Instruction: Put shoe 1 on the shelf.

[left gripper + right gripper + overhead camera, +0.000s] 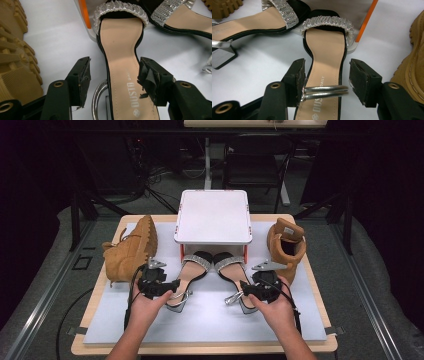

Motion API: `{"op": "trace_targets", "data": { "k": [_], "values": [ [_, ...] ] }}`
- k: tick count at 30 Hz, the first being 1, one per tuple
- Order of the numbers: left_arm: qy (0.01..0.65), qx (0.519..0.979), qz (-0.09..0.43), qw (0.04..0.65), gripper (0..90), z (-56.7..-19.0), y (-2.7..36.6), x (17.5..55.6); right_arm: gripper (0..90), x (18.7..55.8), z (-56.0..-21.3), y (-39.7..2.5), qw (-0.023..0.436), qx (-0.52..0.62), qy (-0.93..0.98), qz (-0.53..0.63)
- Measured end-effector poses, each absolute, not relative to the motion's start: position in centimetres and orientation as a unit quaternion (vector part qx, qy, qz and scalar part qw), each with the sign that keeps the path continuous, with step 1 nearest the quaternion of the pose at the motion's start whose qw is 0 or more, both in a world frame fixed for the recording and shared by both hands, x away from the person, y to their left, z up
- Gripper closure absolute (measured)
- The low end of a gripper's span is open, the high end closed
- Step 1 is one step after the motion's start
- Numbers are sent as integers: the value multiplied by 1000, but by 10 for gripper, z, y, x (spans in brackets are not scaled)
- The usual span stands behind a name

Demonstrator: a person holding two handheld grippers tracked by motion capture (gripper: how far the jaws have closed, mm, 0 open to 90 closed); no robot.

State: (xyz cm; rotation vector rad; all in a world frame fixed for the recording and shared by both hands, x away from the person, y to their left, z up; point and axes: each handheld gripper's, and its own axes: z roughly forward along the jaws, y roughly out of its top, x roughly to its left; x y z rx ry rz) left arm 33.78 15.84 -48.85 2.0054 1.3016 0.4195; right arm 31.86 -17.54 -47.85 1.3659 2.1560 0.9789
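Two black heeled sandals with glittering silver toe straps lie side by side in the middle of the table, toes pointing far and tucked under the near edge of a white shoe rack (213,217) with orange legs. The left sandal (190,272) has its heel end between the jaws of the left gripper (175,285); in the left gripper view those jaws stand open on either side of the beige insole (122,62), the right pad just beside the sole's edge and the left pad apart from it, with the silver ankle strap (96,97) looping in the gap. The right sandal (232,272) sits likewise in the right gripper (243,290): in the right gripper view the jaws straddle the insole (325,55), wide apart and closed on nothing, while the silver strap (325,91) lies across between them and touches the left pad. A tan boot (131,251) lies on its side at the far left, sole toward the sandals; another tan boot (286,249) stands at the right. All rest on a pale mat (205,320) over the wooden table (200,350).
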Motion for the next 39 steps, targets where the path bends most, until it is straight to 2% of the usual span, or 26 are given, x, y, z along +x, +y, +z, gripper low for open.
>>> {"op": "trace_targets", "data": {
  "k": [13,25,39],
  "values": [
    [485,774,164,372,440,-480,192,305,482,293,-476,-205,207,480,773,360],
    [479,778,145,380,419,-503,216,279,436,271,-495,-229,197,478,772,369],
    [461,788,122,389,387,-530,206,273,395,262,-524,-223,175,468,786,364]
  ]
}}
